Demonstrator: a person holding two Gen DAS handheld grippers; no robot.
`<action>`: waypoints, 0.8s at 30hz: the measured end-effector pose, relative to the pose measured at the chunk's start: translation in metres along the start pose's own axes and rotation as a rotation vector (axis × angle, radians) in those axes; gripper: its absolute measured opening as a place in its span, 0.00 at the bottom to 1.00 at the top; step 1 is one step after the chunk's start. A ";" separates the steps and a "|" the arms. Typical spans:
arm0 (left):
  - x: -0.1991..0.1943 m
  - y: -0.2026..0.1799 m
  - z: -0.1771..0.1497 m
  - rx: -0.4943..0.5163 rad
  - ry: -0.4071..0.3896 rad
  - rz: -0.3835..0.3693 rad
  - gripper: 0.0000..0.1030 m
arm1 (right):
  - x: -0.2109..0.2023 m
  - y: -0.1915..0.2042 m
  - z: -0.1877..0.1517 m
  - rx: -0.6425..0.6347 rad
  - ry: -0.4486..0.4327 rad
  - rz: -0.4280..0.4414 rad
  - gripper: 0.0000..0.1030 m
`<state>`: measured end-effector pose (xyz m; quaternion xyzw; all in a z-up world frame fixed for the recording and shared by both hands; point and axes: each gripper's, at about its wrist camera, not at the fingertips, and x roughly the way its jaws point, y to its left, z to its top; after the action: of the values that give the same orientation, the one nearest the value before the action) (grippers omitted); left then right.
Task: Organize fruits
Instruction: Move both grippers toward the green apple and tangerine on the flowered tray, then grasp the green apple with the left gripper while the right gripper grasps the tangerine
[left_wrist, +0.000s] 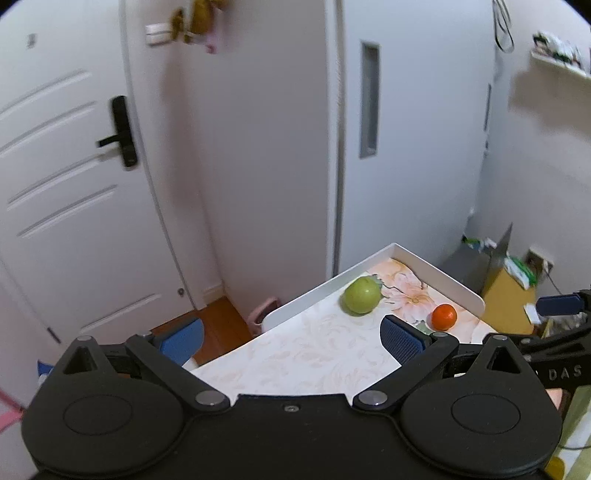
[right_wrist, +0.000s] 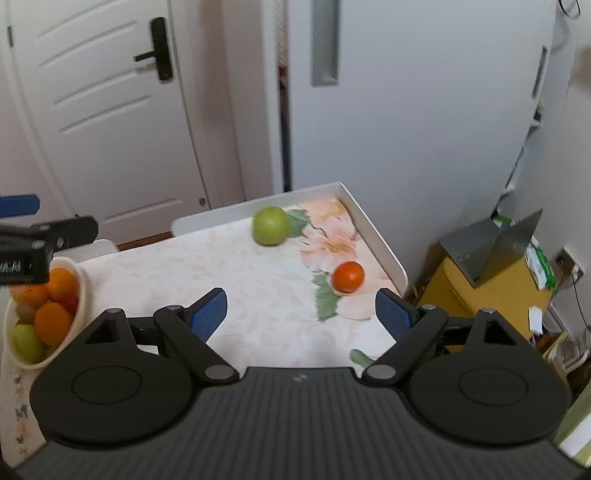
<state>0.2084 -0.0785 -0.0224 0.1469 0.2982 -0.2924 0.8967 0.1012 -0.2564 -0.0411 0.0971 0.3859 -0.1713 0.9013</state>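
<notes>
A green apple (left_wrist: 362, 295) (right_wrist: 270, 225) and a small orange (left_wrist: 444, 316) (right_wrist: 347, 276) lie on a white tray (left_wrist: 436, 271) (right_wrist: 373, 229) lined with floral cloth. At the left of the right wrist view a cream bowl (right_wrist: 82, 295) holds several oranges and green fruit. My left gripper (left_wrist: 291, 338) is open and empty, hovering over the tray's near left part. My right gripper (right_wrist: 301, 312) is open and empty, just short of the orange; its tip (left_wrist: 557, 304) shows in the left wrist view, and the left gripper's body (right_wrist: 40, 236) hangs above the bowl.
White doors with a black handle (left_wrist: 123, 133) (right_wrist: 159, 50) stand behind the tray. A yellow box (right_wrist: 491, 295) with a grey flap and clutter sits on the floor to the right. Wooden floor (left_wrist: 221, 325) and a pink object (left_wrist: 264, 312) lie beyond the tray's left edge.
</notes>
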 end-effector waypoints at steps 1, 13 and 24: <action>0.012 -0.003 0.004 0.013 0.009 -0.006 1.00 | 0.009 -0.006 0.000 0.015 0.009 -0.003 0.99; 0.130 -0.035 0.022 0.125 0.106 -0.089 1.00 | 0.095 -0.037 -0.004 0.081 0.086 -0.026 0.94; 0.190 -0.068 0.031 0.197 0.159 -0.137 0.92 | 0.132 -0.053 -0.004 0.115 0.139 -0.003 0.85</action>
<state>0.3044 -0.2285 -0.1227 0.2360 0.3473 -0.3680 0.8296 0.1634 -0.3350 -0.1425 0.1596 0.4374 -0.1873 0.8650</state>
